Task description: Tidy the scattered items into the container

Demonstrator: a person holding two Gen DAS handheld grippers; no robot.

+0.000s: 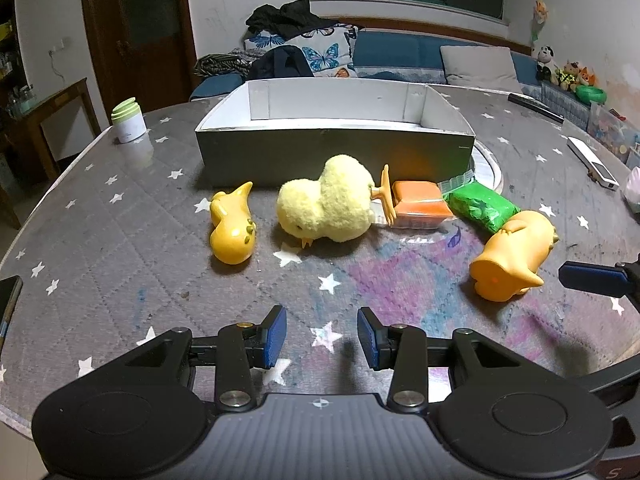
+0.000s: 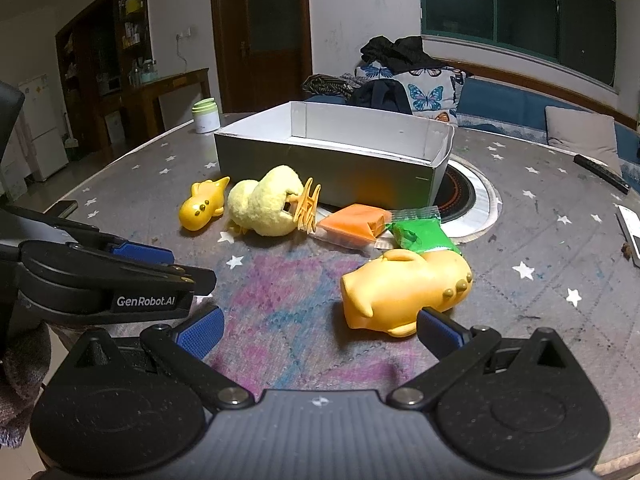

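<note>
An open grey box [image 1: 336,152] [image 2: 332,168] stands at the back of the table, and its inside looks empty. In front of it lie a small yellow toy [image 1: 232,228] [image 2: 202,206], a fluffy yellow chick [image 1: 328,200] [image 2: 268,204], an orange packet [image 1: 418,200] [image 2: 354,226], a green packet [image 1: 480,206] [image 2: 420,234] and a large orange toy [image 1: 516,256] [image 2: 404,288]. My left gripper [image 1: 322,338] is open and empty, short of the chick. My right gripper [image 2: 320,330] is wide open and empty, its right finger beside the large orange toy.
A white jar with a green lid [image 1: 128,120] [image 2: 206,116] stands at the back left. A phone [image 1: 8,296] lies at the left edge. A round mat [image 2: 468,200] lies right of the box. White remotes [image 1: 592,164] lie at the right.
</note>
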